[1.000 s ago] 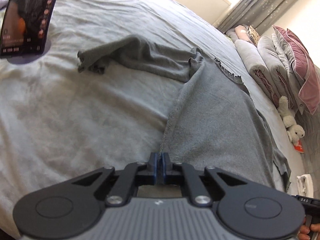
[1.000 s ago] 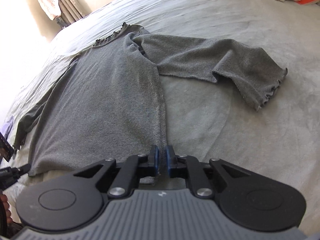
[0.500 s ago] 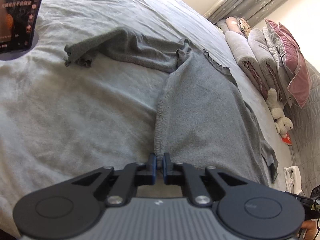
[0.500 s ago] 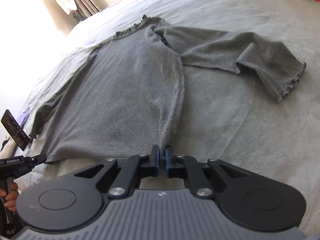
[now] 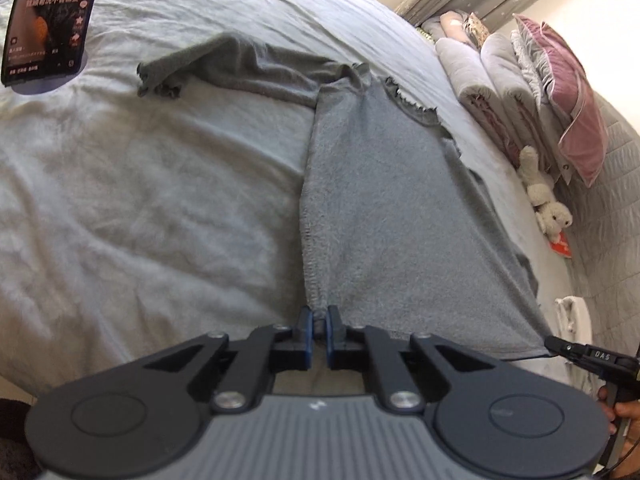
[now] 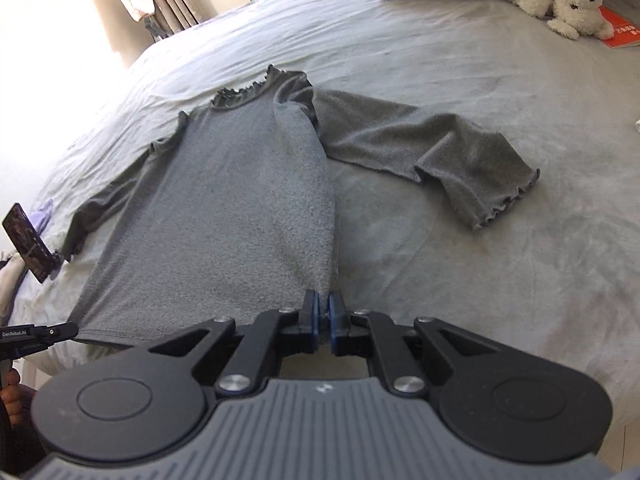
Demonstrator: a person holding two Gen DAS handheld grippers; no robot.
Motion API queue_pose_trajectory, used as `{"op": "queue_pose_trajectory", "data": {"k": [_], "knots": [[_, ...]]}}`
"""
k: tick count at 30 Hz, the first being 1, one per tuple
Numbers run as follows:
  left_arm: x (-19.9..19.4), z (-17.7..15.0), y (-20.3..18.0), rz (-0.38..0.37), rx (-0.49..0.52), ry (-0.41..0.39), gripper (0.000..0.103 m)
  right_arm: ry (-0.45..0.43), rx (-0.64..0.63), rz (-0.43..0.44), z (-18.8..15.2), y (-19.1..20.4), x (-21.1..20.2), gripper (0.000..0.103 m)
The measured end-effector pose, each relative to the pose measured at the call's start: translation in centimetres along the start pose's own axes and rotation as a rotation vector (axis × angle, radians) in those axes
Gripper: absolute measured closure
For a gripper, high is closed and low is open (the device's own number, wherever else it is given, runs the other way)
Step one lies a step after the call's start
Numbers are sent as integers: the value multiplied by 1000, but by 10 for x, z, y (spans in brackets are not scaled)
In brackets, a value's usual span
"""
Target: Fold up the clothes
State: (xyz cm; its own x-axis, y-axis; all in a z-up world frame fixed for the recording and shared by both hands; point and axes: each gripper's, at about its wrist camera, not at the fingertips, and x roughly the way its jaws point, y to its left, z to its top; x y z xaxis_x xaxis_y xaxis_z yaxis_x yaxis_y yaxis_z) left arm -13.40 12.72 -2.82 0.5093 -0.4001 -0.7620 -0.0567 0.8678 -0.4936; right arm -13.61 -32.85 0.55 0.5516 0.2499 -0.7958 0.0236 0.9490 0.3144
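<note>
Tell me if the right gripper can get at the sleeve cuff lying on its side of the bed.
Probably yes, once it lets go: the right gripper is shut on the grey top at its hem corner, and only bare bedspread lies before the cuff.

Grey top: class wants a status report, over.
Left claw and right claw shut on hem corners. Top flat on bed, sleeves out. Nothing blocking.

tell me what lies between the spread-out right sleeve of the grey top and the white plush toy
Only bare grey bedsheet lies between the grey knit top's sleeve and the white plush toy; the right wrist view shows it.
</note>
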Motion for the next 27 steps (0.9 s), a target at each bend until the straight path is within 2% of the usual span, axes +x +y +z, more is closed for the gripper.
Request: {"op": "queue_pose_trajectory", "data": {"k": [2, 5, 8, 10, 11, 12, 13, 14, 15, 16, 17, 20, 23, 27], "knots": [[14, -9, -1, 52, 37, 0, 97, 27, 1, -31, -7, -1, 12, 96], [16, -14, -7, 83, 98, -28, 97, 57, -19, -67, -15, -2, 30, 96], [16, -13, -8, 92, 154, -27, 96, 87, -39, -103, -23, -2, 47, 96], [14, -10, -8, 85, 184, -17, 94, 87, -51, -111, -20, -1, 38, 95], [12, -8, -10, 78, 204, -7, 91, 86, -52, -111, -18, 1, 37, 93], [10, -6, -11, 73, 218, -2, 82, 71, -57, -112, -15, 2, 33, 87], [6, -3, -13, 76, 232, -13, 74, 57, -62, -112, -13, 3, 28, 87], [2, -1, -16, 85, 250, -34, 55, 41, -67, -112, -11, 5, 24, 84], [-3, 1, -18, 93, 269, -55, 45, 10, -90, -118, -9, 12, 19, 77], [-7, 4, -21, 102, 288, -76, 44, -10, -103, -120, -7, 15, 16, 69], [-10, 6, -25, 112, 309, -100, 43, -29, -119, -121, -4, 19, 13, 56], [-14, 13, -43, 136, 370, -174, 38, -64, -160, -118, 6, 35, 16, 55], [-6, 22, -60, 82, 398, -198, 35, -85, -175, -94, 17, 51, 29, 55], [29, 33, -91, 1, 450, -244, 31, -126, -190, -57, 29, 77, 61, 54]]}}
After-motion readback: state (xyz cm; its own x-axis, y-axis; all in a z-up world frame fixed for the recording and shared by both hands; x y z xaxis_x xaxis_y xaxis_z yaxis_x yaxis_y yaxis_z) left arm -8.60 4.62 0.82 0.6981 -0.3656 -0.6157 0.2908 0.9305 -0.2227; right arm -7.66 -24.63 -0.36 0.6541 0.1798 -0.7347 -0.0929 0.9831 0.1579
